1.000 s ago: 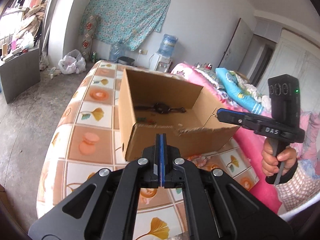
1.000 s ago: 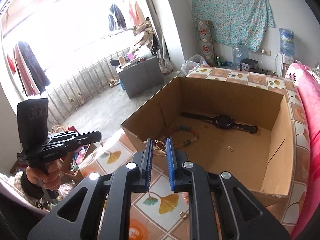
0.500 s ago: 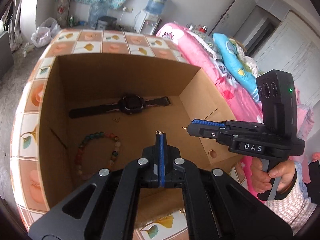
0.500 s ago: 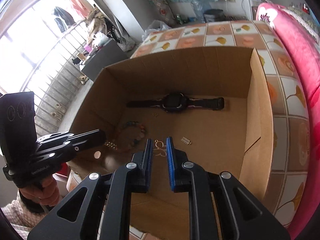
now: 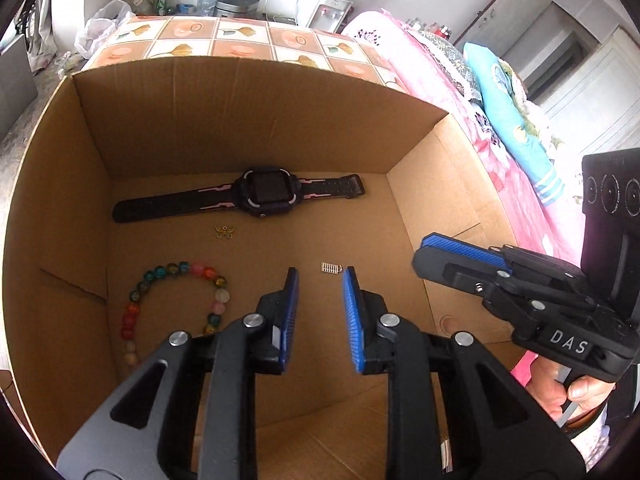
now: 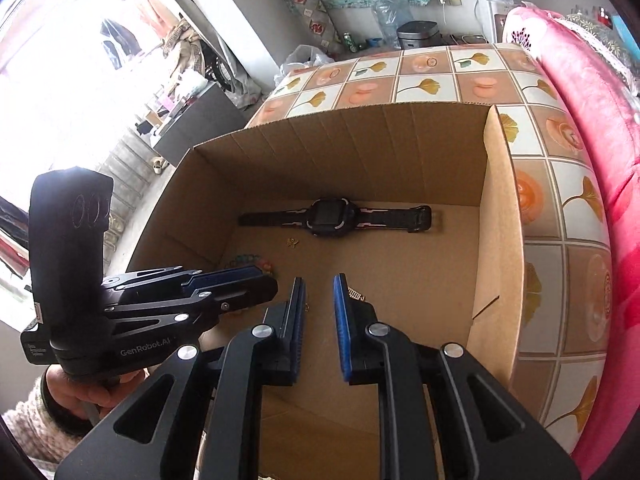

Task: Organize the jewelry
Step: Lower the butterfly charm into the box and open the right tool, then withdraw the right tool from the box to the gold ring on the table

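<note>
An open cardboard box [image 5: 240, 120] [image 6: 360, 152] holds a black watch [image 5: 268, 194] [image 6: 330, 216], a coloured bead bracelet [image 5: 130, 318], a gold butterfly charm [image 5: 225, 231] [image 6: 293, 242] and a small silver clip [image 5: 331, 267] [image 6: 356, 293]. My left gripper [image 5: 318, 270] [image 6: 274, 280] points down into the box; its jaws are opening with only bare cardboard between them. My right gripper [image 6: 318, 278] [image 5: 424, 250] hangs beside it, jaws a narrow gap apart over bare cardboard. A small gold piece [image 6: 307, 306] peeks out by its left finger.
The box stands on a table with a tiled flower-pattern cloth [image 5: 240, 40] [image 6: 440, 76]. Pink bedding [image 5: 460, 92] [image 6: 580, 80] runs along the right side. A person's hands [image 5: 560, 388] [image 6: 88, 392] grip the handles. Bottles and a bag stand on the floor beyond the table.
Both grippers came forward over the box and tilted down into it. The left jaws went from shut to parted. The gold earring that spanned the right jaws no longer shows there.
</note>
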Available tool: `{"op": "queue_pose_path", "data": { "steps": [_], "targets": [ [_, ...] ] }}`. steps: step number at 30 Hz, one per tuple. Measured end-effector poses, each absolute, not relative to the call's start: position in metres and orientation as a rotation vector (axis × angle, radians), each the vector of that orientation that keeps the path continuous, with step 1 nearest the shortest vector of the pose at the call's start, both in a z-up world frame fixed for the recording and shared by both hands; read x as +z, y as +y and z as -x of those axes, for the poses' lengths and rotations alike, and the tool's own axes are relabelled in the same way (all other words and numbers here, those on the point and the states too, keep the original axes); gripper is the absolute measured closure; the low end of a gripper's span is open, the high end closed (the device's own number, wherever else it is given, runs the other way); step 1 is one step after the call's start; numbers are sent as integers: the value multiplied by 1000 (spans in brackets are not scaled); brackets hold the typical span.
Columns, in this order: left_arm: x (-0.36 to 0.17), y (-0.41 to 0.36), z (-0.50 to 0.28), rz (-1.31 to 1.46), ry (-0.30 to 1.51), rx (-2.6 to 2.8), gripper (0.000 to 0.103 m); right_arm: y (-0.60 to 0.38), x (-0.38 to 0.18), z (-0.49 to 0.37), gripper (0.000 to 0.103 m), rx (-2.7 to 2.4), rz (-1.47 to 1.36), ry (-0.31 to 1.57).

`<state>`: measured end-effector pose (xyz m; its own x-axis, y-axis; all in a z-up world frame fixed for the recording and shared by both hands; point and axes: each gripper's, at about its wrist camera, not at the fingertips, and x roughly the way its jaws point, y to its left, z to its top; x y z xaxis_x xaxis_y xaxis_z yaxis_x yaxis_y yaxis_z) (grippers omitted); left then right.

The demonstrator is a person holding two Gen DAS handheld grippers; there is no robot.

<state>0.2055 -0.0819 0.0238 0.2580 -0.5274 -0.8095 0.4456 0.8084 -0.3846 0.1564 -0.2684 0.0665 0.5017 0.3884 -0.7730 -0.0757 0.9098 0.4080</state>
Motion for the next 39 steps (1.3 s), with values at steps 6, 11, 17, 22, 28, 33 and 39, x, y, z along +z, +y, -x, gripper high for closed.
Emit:
{"op": "queue_pose_path", "data": {
  "steps": [6,11,17,22,28,33,39],
  "targets": [
    [44,-67,-191,87,1041,-661,81,-275,89,-136,88,294,-364,912],
    [75,-42,-147,56,860,-716,76,-282,119,-92,88,337,-373,775],
    [94,-7,-74,11,681,-840,63,-284,144,-21,88,402,-327,644],
    [85,13,-30,-18,657,-884,47,-277,138,32,83,452,-348,629],
    [30,-9,-14,-114,794,-818,45,-260,81,46,76,413,-361,771],
    [-16,-42,-9,-243,844,-755,53,-256,26,32,76,238,-318,915],
    [-32,-61,-12,-257,895,-755,71,-248,0,22,76,138,-272,951]
  ]
}}
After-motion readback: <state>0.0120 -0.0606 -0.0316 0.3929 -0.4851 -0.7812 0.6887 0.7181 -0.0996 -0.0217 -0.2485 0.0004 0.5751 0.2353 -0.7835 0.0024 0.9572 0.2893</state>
